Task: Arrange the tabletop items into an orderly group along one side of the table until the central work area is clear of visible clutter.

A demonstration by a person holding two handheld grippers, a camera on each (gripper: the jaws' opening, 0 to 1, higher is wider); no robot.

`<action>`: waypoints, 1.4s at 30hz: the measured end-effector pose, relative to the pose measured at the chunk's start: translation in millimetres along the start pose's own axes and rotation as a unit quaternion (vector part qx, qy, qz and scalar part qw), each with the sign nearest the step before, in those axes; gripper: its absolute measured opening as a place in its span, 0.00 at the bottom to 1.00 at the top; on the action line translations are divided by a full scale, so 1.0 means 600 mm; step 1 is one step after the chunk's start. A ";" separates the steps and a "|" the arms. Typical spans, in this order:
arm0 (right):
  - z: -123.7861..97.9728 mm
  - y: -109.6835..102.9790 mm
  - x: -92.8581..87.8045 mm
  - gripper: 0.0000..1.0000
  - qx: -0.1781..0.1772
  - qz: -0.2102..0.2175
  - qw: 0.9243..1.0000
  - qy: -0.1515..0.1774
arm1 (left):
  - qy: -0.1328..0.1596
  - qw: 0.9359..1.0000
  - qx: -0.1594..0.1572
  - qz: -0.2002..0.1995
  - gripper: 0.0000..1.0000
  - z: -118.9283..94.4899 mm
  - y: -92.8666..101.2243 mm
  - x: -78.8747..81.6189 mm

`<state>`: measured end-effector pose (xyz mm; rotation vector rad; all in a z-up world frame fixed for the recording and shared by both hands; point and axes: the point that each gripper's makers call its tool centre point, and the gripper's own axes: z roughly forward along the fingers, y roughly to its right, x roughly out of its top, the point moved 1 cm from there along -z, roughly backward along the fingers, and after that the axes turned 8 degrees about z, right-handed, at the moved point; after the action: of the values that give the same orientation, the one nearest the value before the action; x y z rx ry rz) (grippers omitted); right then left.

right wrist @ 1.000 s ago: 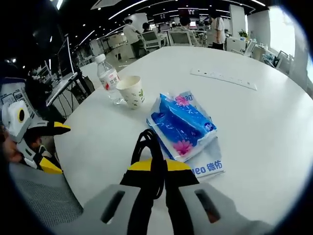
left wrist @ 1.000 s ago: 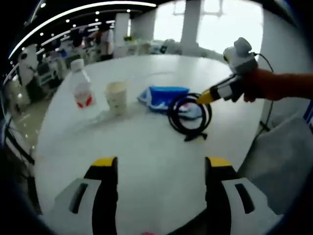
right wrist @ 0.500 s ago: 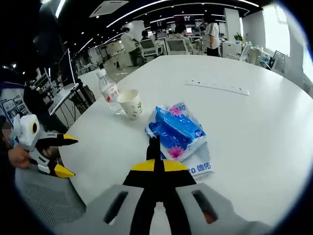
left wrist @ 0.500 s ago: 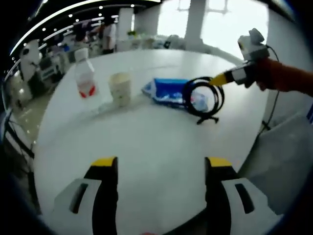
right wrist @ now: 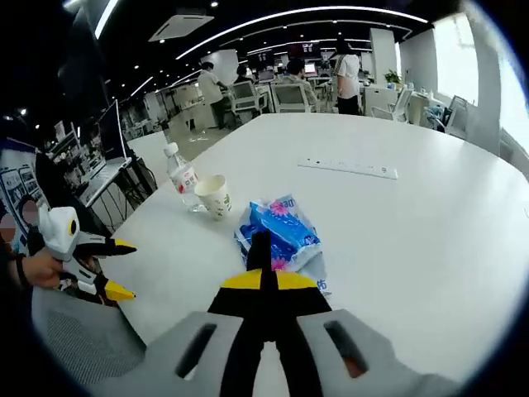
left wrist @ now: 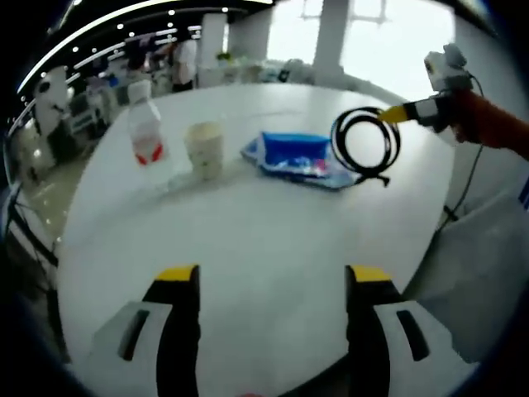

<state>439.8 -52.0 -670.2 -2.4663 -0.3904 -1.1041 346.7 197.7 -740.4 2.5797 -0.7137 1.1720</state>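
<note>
right gripper [right wrist: 263, 281] clamps the black cable coil [left wrist: 365, 144], lifted clear above the table [left wrist: 248, 240]. left gripper [left wrist: 271, 285] hovers wide open, empty.

Bottle [left wrist: 145, 135], cup [left wrist: 203, 149], tissue pack [left wrist: 295, 155] in row on table [left wrist: 248, 240] (cup between); cable coil [left wrist: 364, 142] aloft.

Bare counter [left wrist: 264, 240] lies open ahead of the left gripper [left wrist: 273, 285]. Bottle [left wrist: 145, 132], cup [left wrist: 203, 149] and tissue pack [left wrist: 293, 155] block its far side.
</note>
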 end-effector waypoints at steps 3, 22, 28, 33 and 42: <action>-0.008 0.018 -0.007 0.01 -0.011 0.002 1.000 -0.003 | 0.003 1.000 -0.002 -0.008 0.68 -0.001 0.001 0.001; -0.023 0.129 -0.089 0.01 -0.063 0.048 0.996 -0.050 | 0.005 1.000 0.003 -0.008 0.68 -0.004 -0.004 0.001; -0.016 0.155 -0.105 0.01 -0.075 0.040 0.994 -0.069 | 0.006 1.000 0.005 -0.014 0.68 -0.005 -0.007 0.000; -0.008 0.181 -0.116 0.01 -0.089 0.033 0.992 -0.084 | 0.004 1.000 0.005 -0.011 0.68 -0.004 -0.007 -0.001; 0.011 0.212 -0.145 0.01 -0.099 0.026 0.988 -0.115 | 0.001 1.000 0.006 -0.010 0.68 -0.003 -0.006 -0.003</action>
<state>440.0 -168.0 -772.0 -2.7753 -0.2940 -0.8759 346.1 202.1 -740.4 2.5888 -0.6813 1.1750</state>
